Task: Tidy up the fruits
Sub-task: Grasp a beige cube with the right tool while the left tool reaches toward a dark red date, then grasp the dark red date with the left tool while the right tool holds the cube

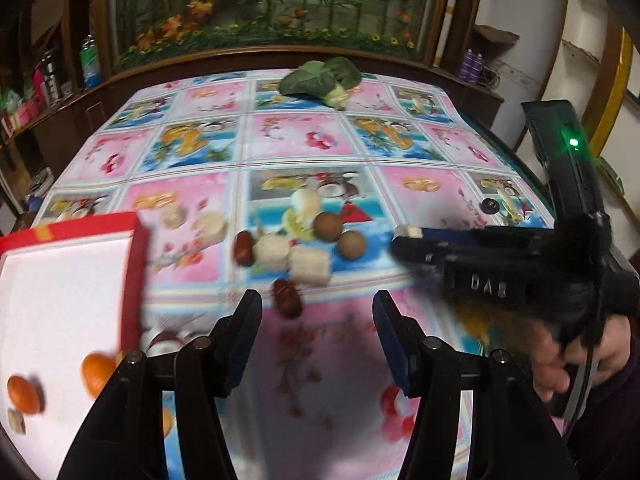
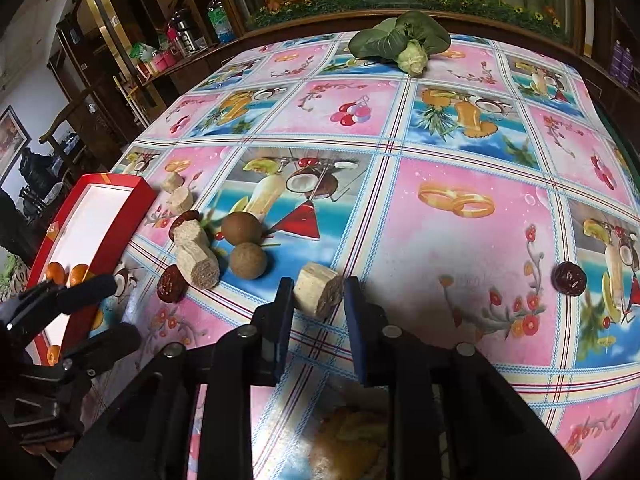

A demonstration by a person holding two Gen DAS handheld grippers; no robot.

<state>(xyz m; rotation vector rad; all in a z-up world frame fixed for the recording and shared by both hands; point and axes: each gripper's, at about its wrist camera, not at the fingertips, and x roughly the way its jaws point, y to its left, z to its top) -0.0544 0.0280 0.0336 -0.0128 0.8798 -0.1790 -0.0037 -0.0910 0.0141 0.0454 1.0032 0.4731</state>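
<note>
My right gripper [image 2: 318,294] is shut on a beige cylinder chunk [image 2: 320,290], which stays low over the tablecloth. In the left wrist view the same gripper [image 1: 404,236] comes in from the right with the chunk [image 1: 414,233] at its tip. My left gripper [image 1: 318,304] is open and empty, beside a red box [image 1: 134,264] with a white inside that holds oranges [image 1: 96,372]. Ahead of it lie more beige chunks [image 1: 310,266], two brown round fruits [image 1: 328,226] and red dates [image 1: 286,298]. The left gripper [image 2: 116,312] also shows by the box [image 2: 140,196].
A leafy green vegetable [image 2: 404,42] lies at the table's far edge. One dark date [image 2: 568,276] sits alone at the right. Two beige chunks [image 2: 178,192] rest near the box's far corner. Shelves with bottles stand beyond the table at left. A person's hand [image 1: 560,364] holds the right gripper.
</note>
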